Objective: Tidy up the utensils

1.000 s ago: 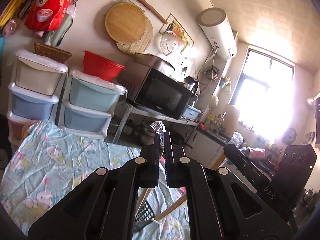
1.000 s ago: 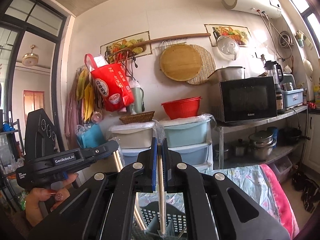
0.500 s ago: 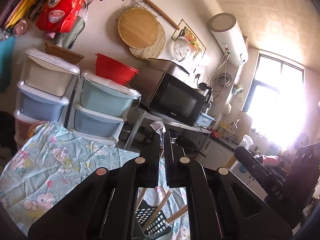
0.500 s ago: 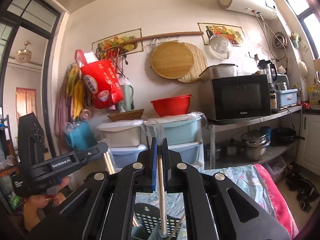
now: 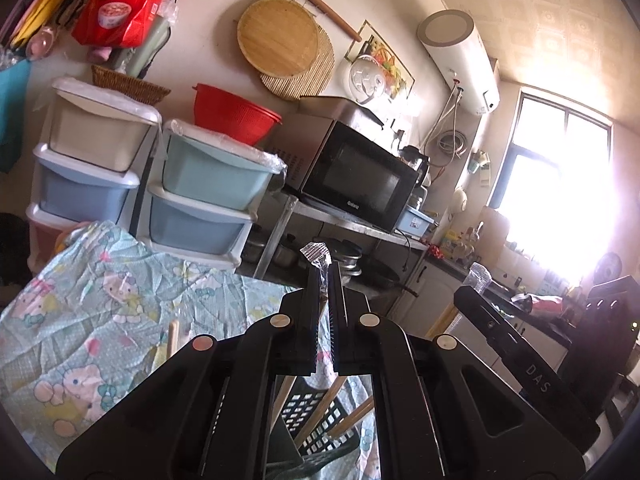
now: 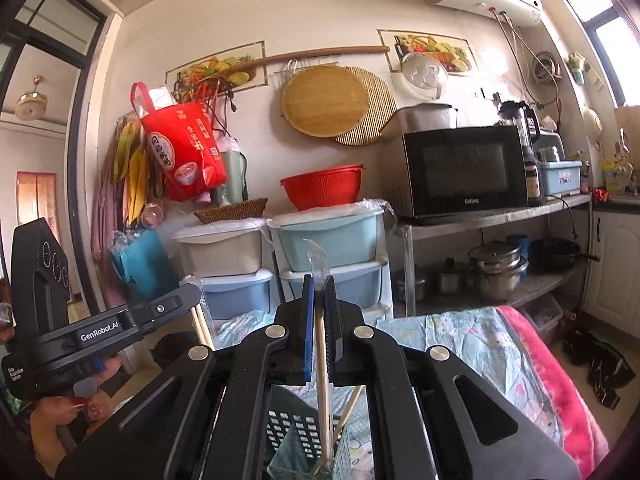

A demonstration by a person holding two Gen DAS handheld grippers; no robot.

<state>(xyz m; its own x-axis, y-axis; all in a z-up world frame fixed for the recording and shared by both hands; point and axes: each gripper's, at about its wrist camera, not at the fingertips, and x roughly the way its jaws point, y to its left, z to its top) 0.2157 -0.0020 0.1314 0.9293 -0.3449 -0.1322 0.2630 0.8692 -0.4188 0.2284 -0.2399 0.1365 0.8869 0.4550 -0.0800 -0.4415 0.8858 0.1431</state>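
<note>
Between each hand-held gripper's clenched jaws, left (image 5: 325,276) and right (image 6: 319,285), pale clear-wrapped chopsticks (image 6: 322,364) above black mesh basket (image 6: 298,432).

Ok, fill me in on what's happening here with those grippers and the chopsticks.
A person is sorting utensils with two handheld grippers. The right gripper is shut on a plastic-wrapped chopstick, holding it upright with its lower end down in the black perforated basket. The left gripper also pinches a clear-wrapped utensil above the same basket, where other chopsticks already lean. The basket sits on a cartoon-print cloth.
</note>
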